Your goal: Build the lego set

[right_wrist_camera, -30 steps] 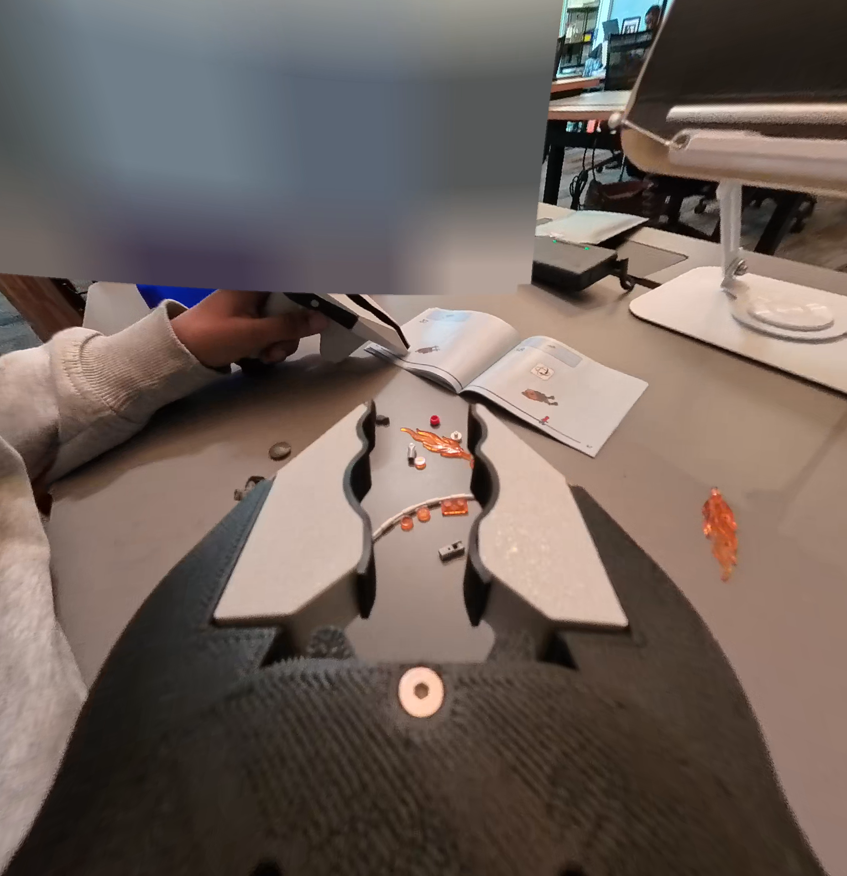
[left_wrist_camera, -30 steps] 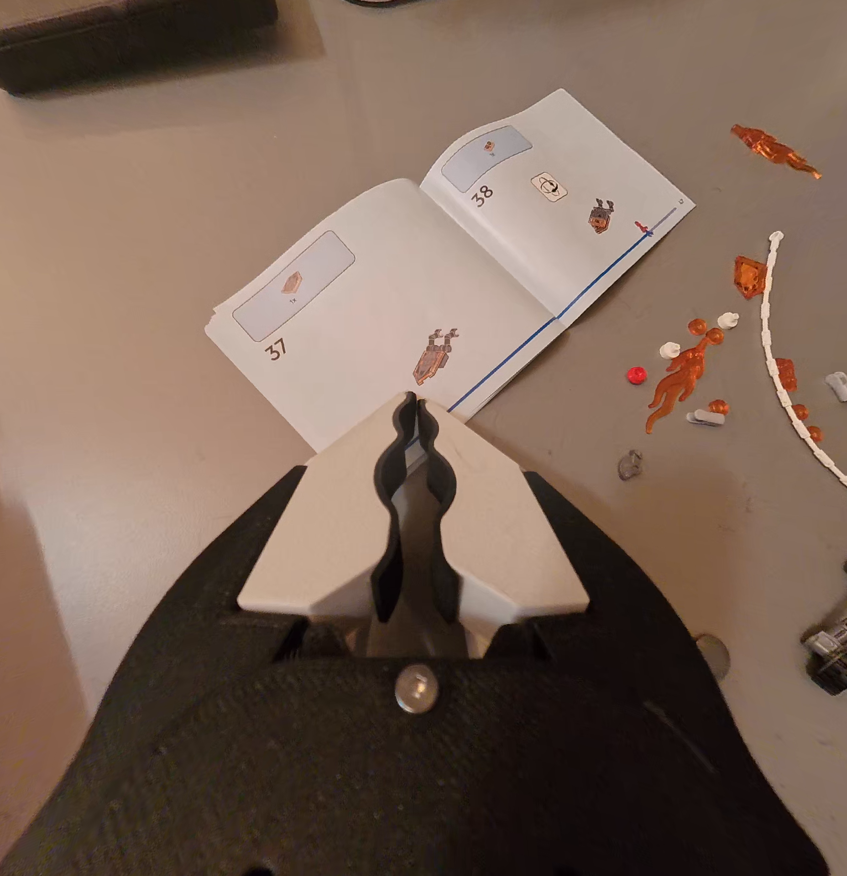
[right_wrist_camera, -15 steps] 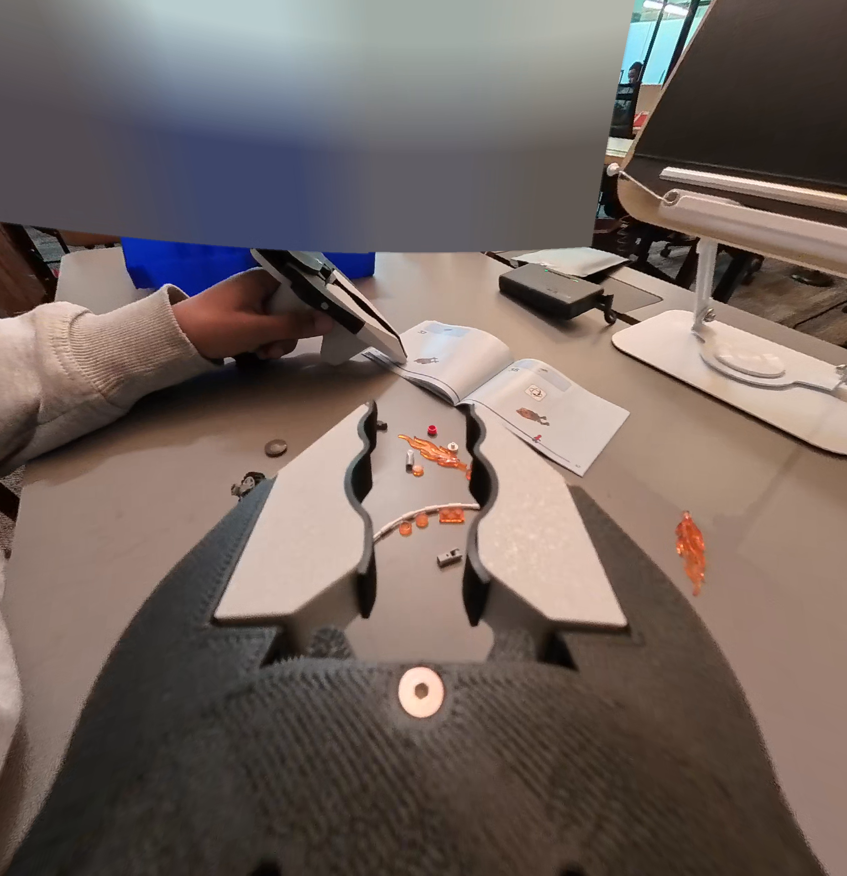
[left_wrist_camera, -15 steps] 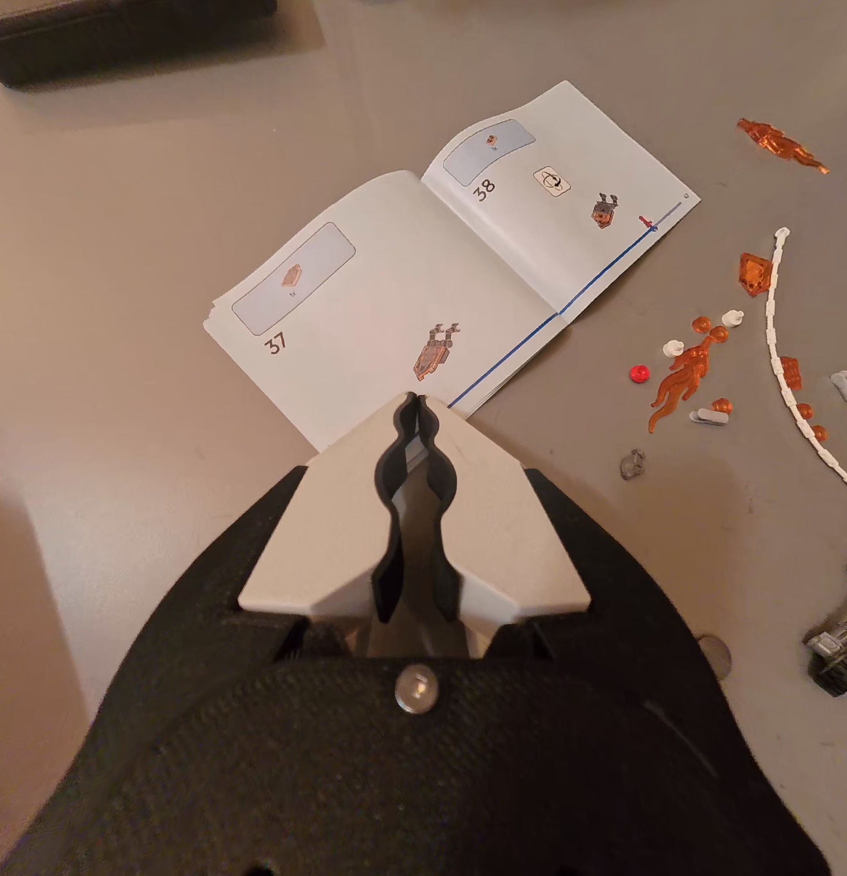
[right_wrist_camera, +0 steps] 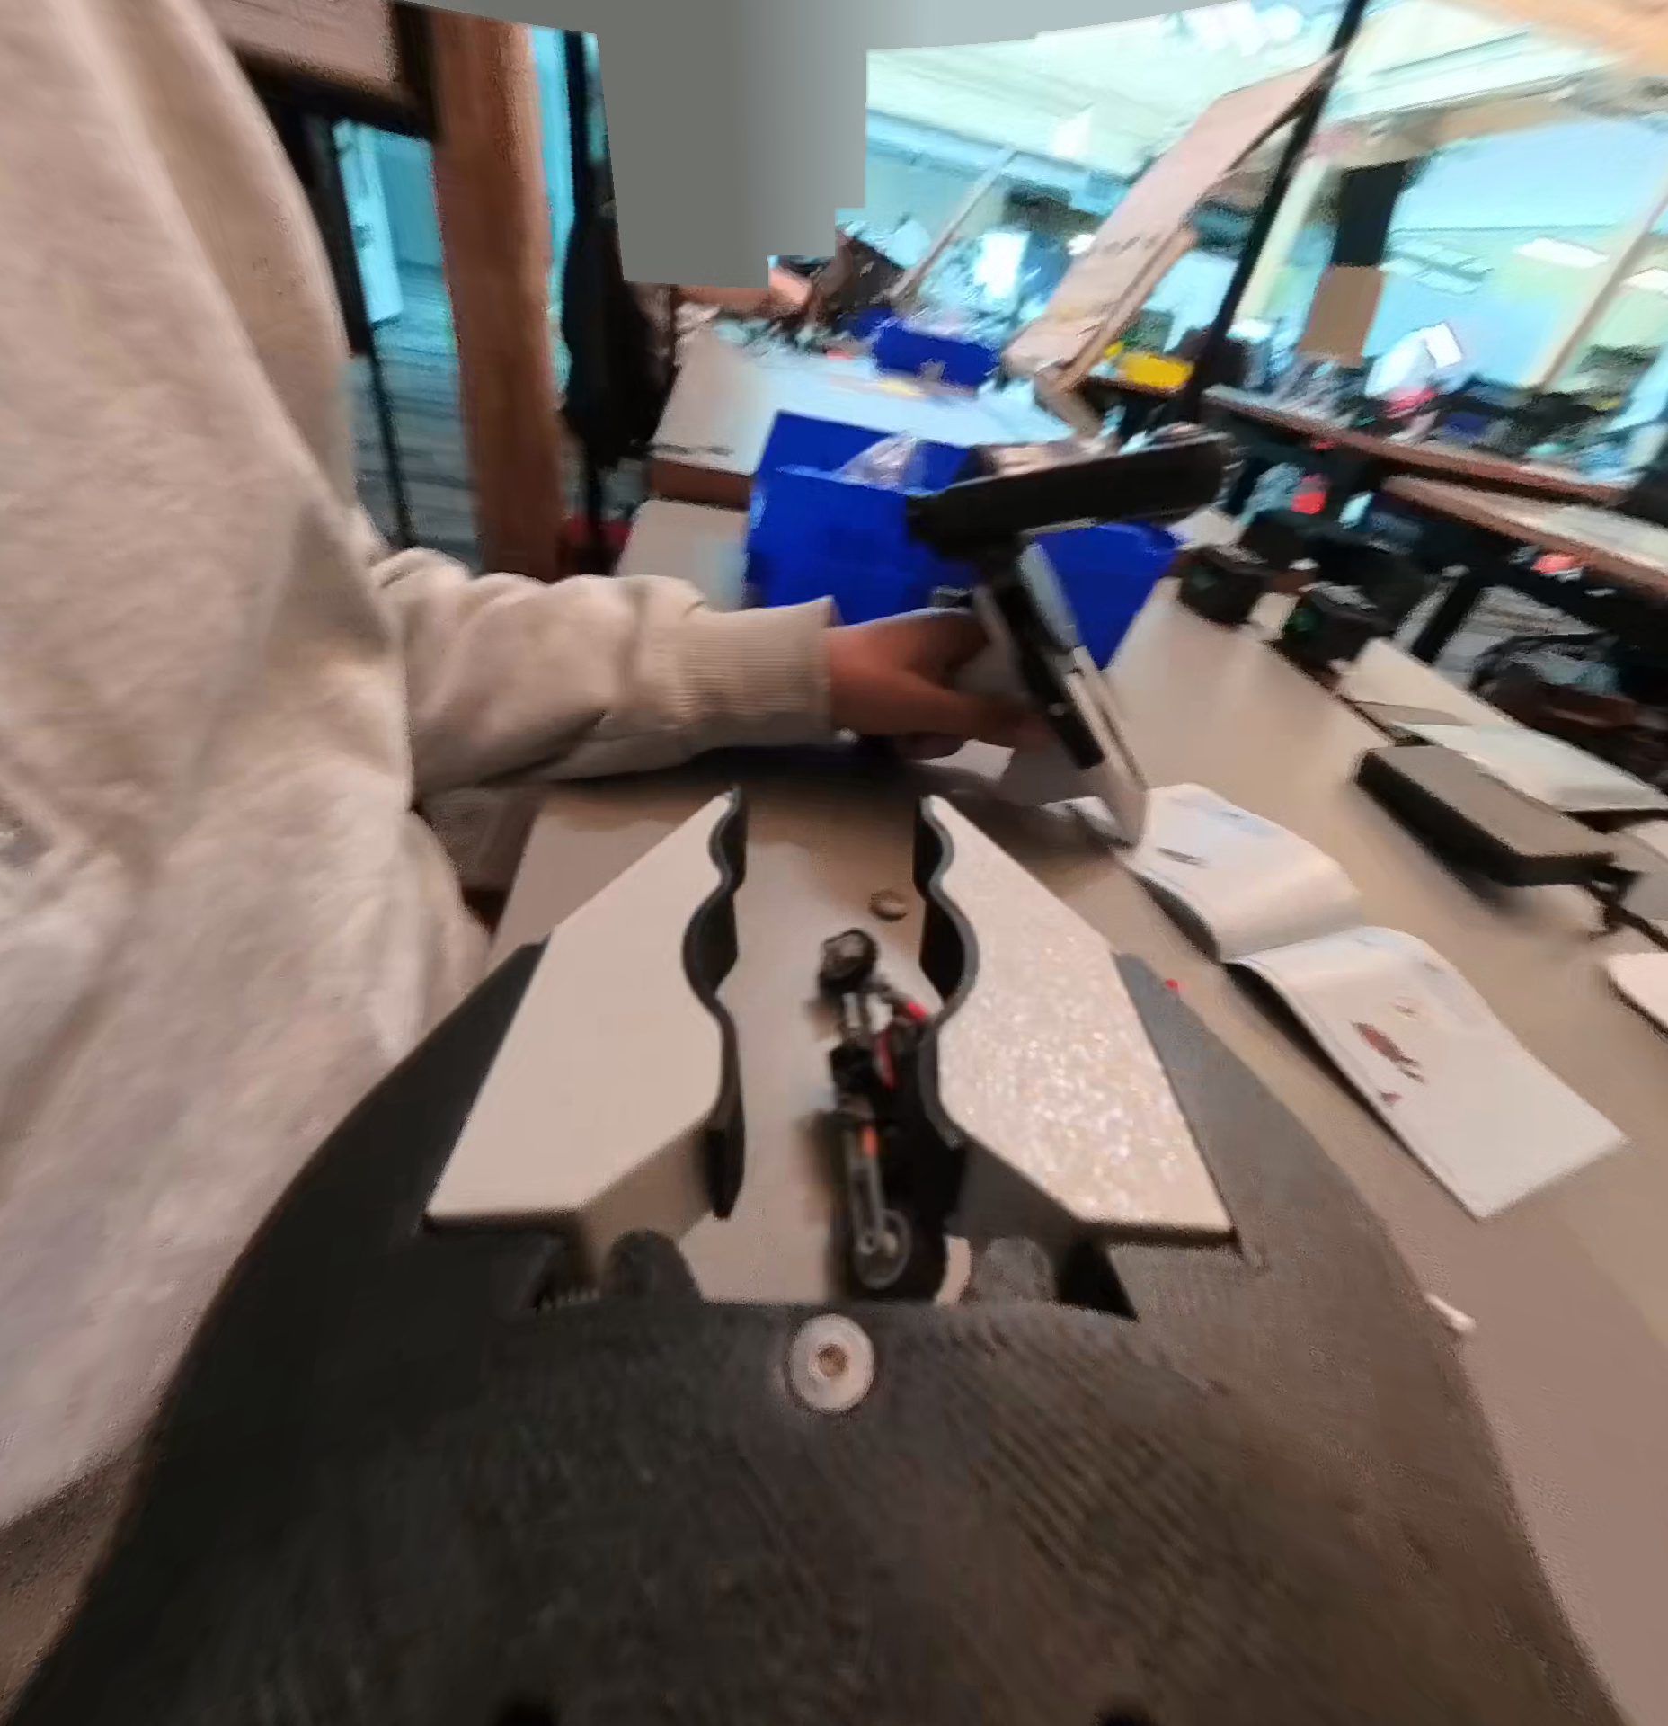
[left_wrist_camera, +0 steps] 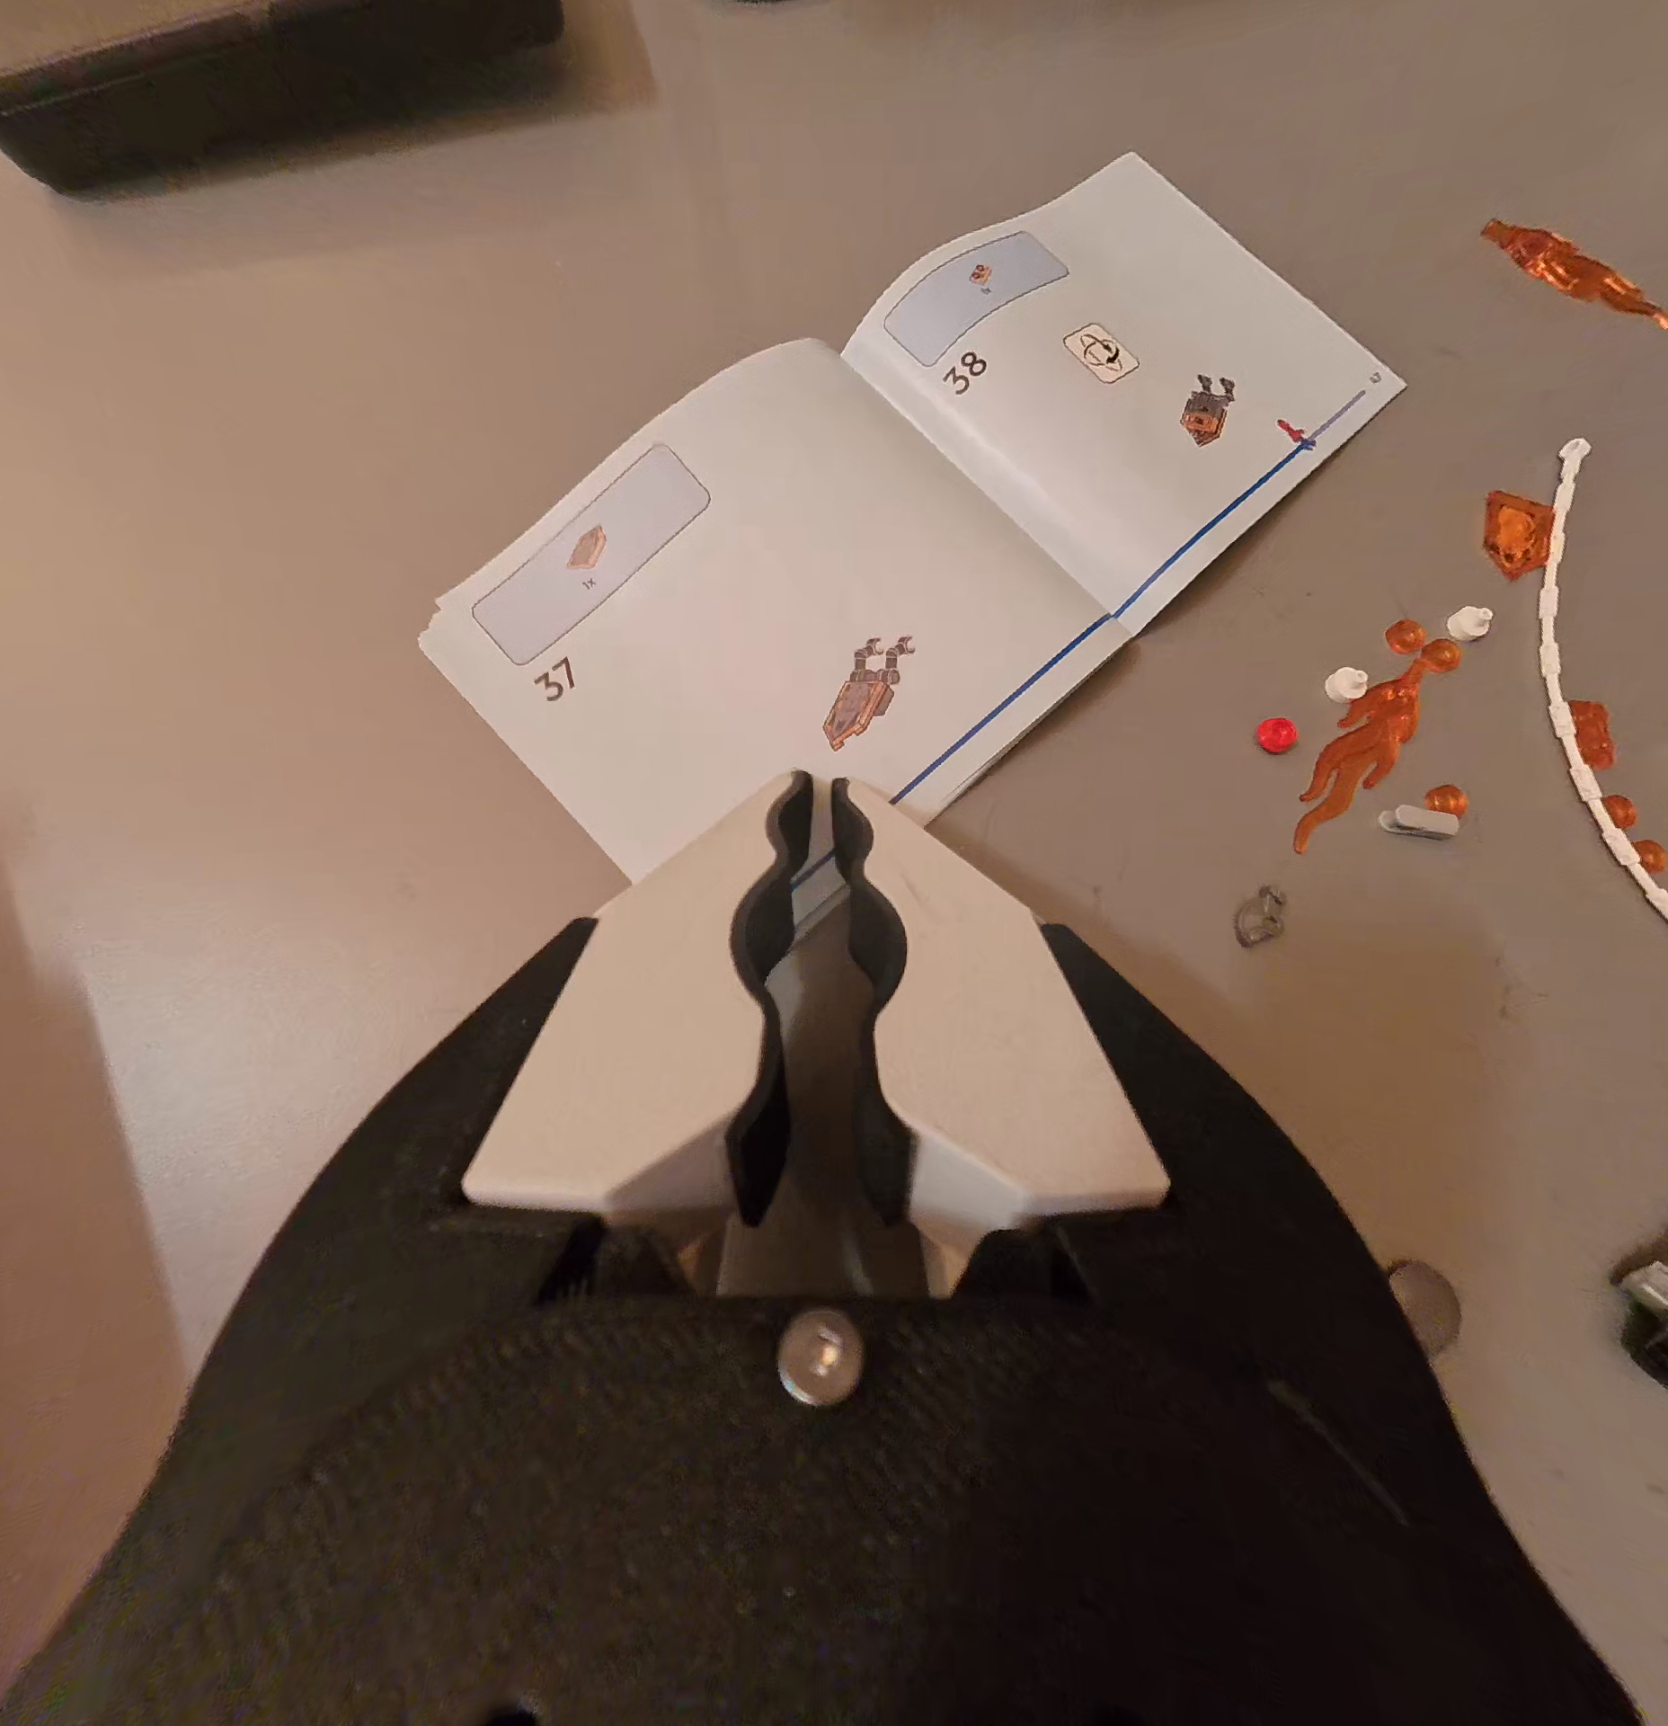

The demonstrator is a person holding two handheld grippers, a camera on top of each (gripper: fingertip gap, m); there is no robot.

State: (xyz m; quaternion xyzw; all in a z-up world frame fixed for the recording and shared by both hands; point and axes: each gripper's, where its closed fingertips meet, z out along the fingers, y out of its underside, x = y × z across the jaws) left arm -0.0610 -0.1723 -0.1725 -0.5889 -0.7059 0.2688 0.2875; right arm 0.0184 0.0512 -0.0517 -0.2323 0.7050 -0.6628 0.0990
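The open instruction booklet (left_wrist_camera: 812, 523) lies on the grey table. My left gripper (left_wrist_camera: 812, 785) is shut, with only a thin gap, and its tips sit at the booklet's near corner. It also shows in the right wrist view (right_wrist_camera: 1092, 738), held by a hand, tip down on the booklet (right_wrist_camera: 1278, 897). My right gripper (right_wrist_camera: 830, 813) is open and empty. A partly built dark grey model (right_wrist_camera: 858, 1074) with a wheel lies on the table between its fingers. Loose pieces lie to the right: an orange flame (left_wrist_camera: 1372, 738), a red stud (left_wrist_camera: 1277, 735) and a white curved strip (left_wrist_camera: 1559, 654).
A black box (left_wrist_camera: 251, 84) lies at the far left and shows in the right wrist view (right_wrist_camera: 1465, 822) too. A second orange flame (left_wrist_camera: 1573, 271) lies far right. A round disc (right_wrist_camera: 891, 904) lies beyond the model. A person's sleeve (right_wrist_camera: 578, 672) and a blue bin (right_wrist_camera: 858, 542) are behind.
My right gripper has swung left and down, from above the loose orange pieces to over the dark grey model. My left gripper has stayed at the booklet's corner.
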